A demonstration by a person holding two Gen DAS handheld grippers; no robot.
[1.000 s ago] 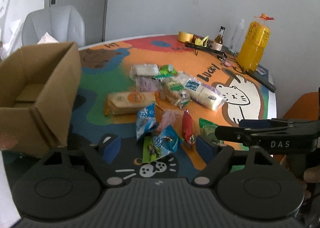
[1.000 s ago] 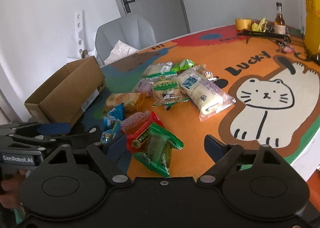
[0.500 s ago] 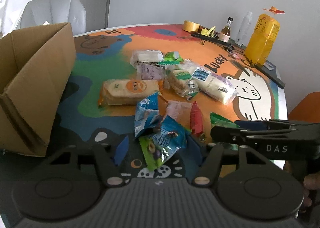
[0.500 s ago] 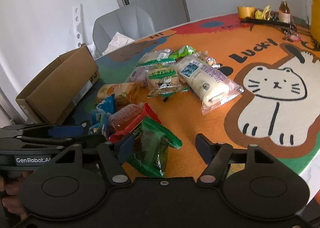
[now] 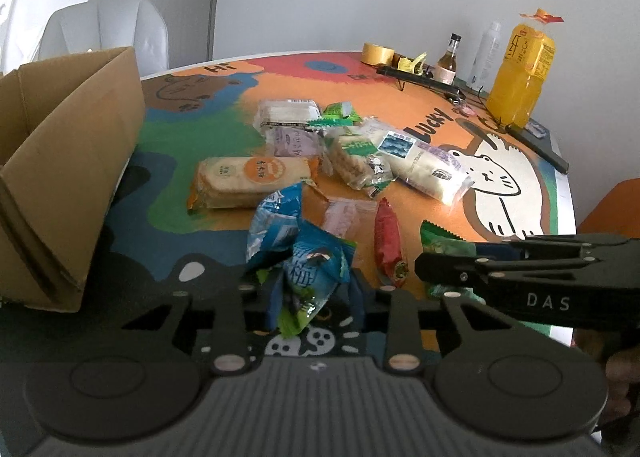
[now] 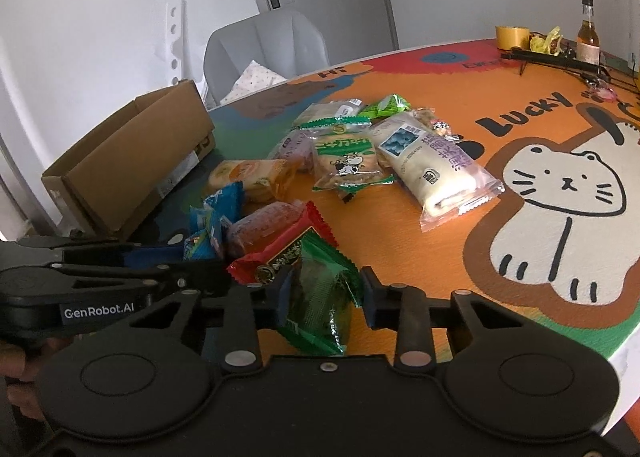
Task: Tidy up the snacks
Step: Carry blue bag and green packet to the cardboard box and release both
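Table [image 6: 440, 241] — round, under a bright cartoon cover with a white cat.

Left gripper [image 5: 314, 289]: jaws had just been closing and pinched a blue snack bag [image 5: 310, 265] at the near edge of the heap; a second blue bag [image 5: 276, 223] stood just behind it.

Right gripper [image 6: 324, 289]: jaws had just been closing and pinched a green snack packet [image 6: 320, 297] — a red packet [image 6: 280, 253] lay touching it on the left.

Heap of snacks at mid-table: an orange-labelled cracker pack [image 5: 252, 177], a long bread roll in clear wrap [image 6: 436, 169], a green-topped biscuit pack [image 6: 346, 161].

Cardboard box [image 5: 60, 173]: open, standing on the table's left side, near the heap but apart from it.

Far edge: a yellow drink bottle [image 5: 520, 73], a small brown bottle [image 6: 588, 39], a roll of tape [image 5: 378, 53].
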